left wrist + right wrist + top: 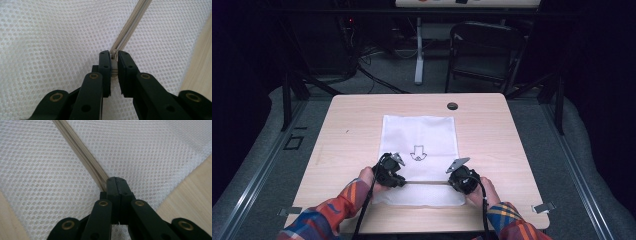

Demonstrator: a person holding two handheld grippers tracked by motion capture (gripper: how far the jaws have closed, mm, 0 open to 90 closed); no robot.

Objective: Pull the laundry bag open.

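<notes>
A white mesh bag (419,135) lies flat on the wooden table (492,130), printed with a small arrow figure (417,152). A beige zipper (427,182) runs across its near part, between my two grippers. My left gripper (399,181) is at the zipper's left end; in the left gripper view, the left gripper (113,56) is shut on the pale zipper slider (114,66), with the zipper (130,27) running away up and right. My right gripper (454,181) is at the zipper's other end. The right gripper (115,181) is shut on the mesh bag there, where the zipper (82,155) ends.
A black round grommet (452,106) sits near the table's far edge. Behind the table stand a dark folding chair (484,50) and a white desk leg (418,55). Bare wood borders the bag (190,187). Plaid sleeves (337,210) come in from the near edge.
</notes>
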